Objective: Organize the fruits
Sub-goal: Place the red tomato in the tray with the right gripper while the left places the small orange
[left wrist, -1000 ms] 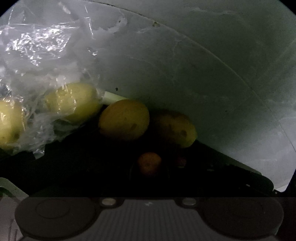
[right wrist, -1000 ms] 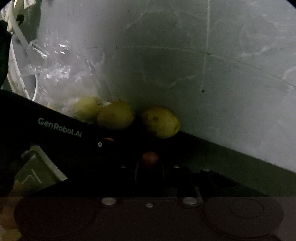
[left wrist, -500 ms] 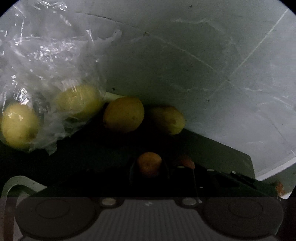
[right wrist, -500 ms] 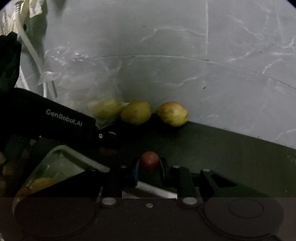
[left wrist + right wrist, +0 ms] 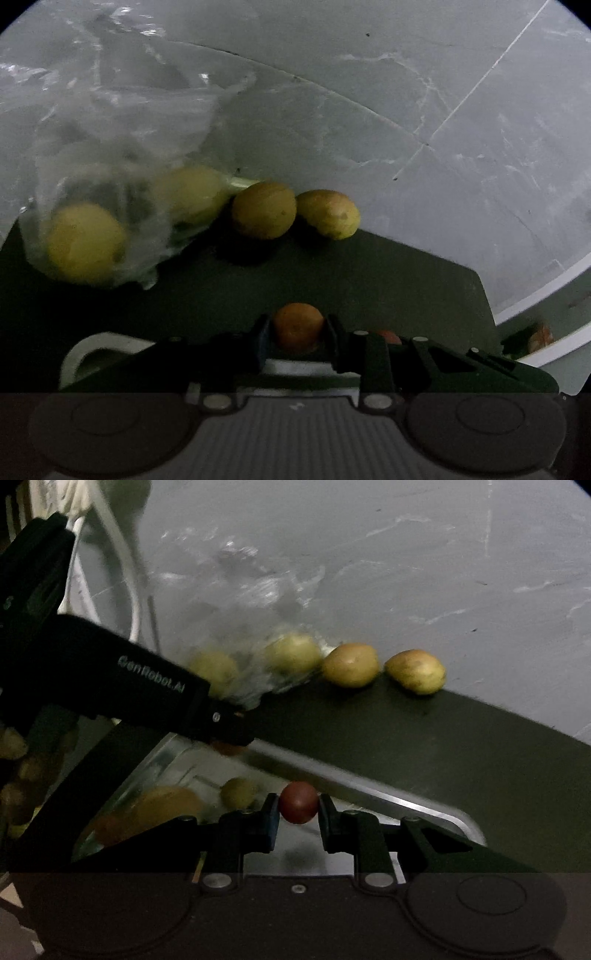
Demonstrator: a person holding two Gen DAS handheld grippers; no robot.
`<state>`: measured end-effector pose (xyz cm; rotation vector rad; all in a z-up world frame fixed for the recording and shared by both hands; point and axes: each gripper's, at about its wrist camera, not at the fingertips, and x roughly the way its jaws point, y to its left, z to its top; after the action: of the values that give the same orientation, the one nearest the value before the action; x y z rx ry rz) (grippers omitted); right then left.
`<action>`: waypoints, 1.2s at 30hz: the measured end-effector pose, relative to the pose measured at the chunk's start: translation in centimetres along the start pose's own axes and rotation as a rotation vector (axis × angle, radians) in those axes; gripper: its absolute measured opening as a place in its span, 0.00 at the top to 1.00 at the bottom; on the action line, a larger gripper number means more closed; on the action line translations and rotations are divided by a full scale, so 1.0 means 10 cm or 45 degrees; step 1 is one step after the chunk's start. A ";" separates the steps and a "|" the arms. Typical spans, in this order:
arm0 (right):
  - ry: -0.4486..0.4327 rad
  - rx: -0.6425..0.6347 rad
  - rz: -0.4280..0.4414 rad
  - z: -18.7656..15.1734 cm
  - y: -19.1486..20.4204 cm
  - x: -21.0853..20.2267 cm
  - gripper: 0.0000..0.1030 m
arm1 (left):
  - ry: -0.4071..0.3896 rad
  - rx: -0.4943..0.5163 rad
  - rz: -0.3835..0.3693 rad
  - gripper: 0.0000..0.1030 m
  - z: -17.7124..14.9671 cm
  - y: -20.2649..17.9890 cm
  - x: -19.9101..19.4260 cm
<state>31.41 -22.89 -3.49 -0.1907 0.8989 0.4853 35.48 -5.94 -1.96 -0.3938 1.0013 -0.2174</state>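
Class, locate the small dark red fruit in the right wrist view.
The small dark red fruit sits low at centre, clamped in the right gripper, above the metal tray with the row of yellow-green fruits beyond.

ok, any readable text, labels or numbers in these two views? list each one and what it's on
"GenRobot.AI" – pale lettering on the black body of the left tongs, seen in the right wrist view; slightly blurred but legible.
A pale mark at the far left edge of that same black body is cut off and cannot be read.
Left wrist view: no text anywhere.
No labels or stickers can be made out on the fruit, bag or tray.
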 end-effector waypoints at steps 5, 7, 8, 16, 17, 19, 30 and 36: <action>0.033 -0.011 0.009 -0.06 0.19 0.06 0.77 | 0.013 0.014 0.003 0.67 -0.10 0.17 -0.16; 0.035 -0.002 0.015 -0.05 0.23 0.08 0.77 | 0.020 0.011 0.007 0.67 -0.13 0.25 -0.19; 0.035 0.002 0.017 -0.04 0.25 0.10 0.77 | 0.023 0.009 0.007 0.67 -0.16 0.29 -0.23; 0.055 -0.001 0.007 -0.01 0.38 0.21 0.77 | 0.045 -0.005 0.030 0.67 -0.26 0.60 -0.35; 0.060 -0.001 0.004 -0.01 0.39 0.21 0.77 | 0.048 -0.006 0.034 0.67 -0.27 0.64 -0.36; 0.071 -0.001 -0.001 -0.01 0.42 0.23 0.76 | 0.054 -0.007 0.043 0.67 -0.29 0.70 -0.38; 0.115 0.013 -0.032 -0.03 0.45 0.26 0.76 | 0.134 0.049 0.081 0.66 -0.36 0.86 -0.37; 0.125 0.025 -0.045 -0.02 0.44 0.27 0.72 | 0.153 0.077 0.069 0.66 -0.42 0.89 -0.37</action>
<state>30.62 -18.22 -5.58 -0.2139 0.9940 0.4370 29.93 2.53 -4.86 -0.3004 1.1192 -0.2238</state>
